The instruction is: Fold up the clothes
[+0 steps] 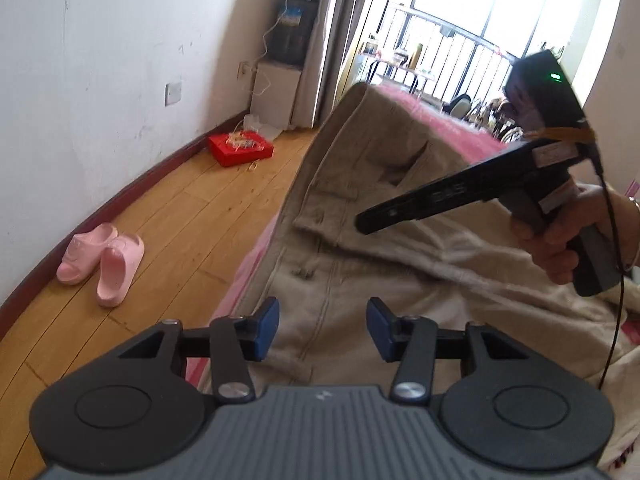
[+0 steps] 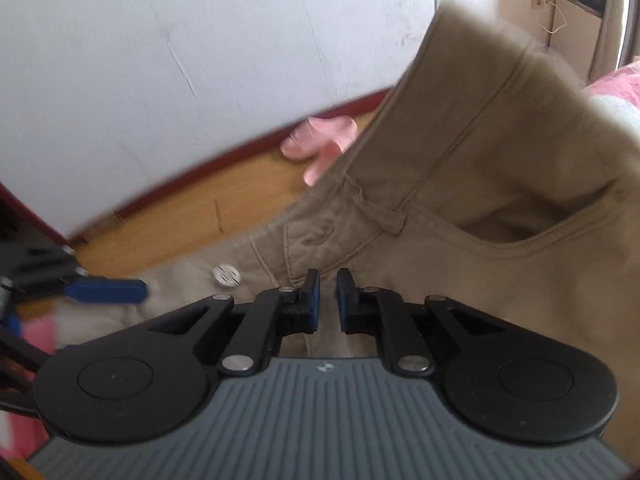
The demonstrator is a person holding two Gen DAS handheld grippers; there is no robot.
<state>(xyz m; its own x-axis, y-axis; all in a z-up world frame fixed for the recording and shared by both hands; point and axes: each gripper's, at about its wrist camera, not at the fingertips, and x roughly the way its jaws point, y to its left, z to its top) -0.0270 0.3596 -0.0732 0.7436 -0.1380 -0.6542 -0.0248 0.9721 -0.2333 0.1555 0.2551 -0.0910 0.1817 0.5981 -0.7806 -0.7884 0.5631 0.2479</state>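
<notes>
Your left gripper [image 1: 323, 328] hangs with its fingers spread wide and holding nothing, just above the khaki trousers [image 1: 360, 216] that lie along the edge of the bed [image 1: 452, 128], waistband end toward you and the legs running off toward the window [image 1: 500, 8]. Your right gripper [image 2: 328, 300] has its fingers drawn nearly together with a narrow gap between them, hovering over the waistband near the fly; whether any cloth is pinched there you cannot tell (the right wrist view is blurred). In the left wrist view that same gripper [image 1: 362, 224] points down at the trousers, held in your right hand [image 1: 560, 240]. The metal button [image 2: 226, 276] shows beside the fly. Pink slippers [image 1: 100, 264] sit on the wooden floor [image 1: 192, 220] by the wall, with a red box [image 1: 240, 148] farther along.
</notes>
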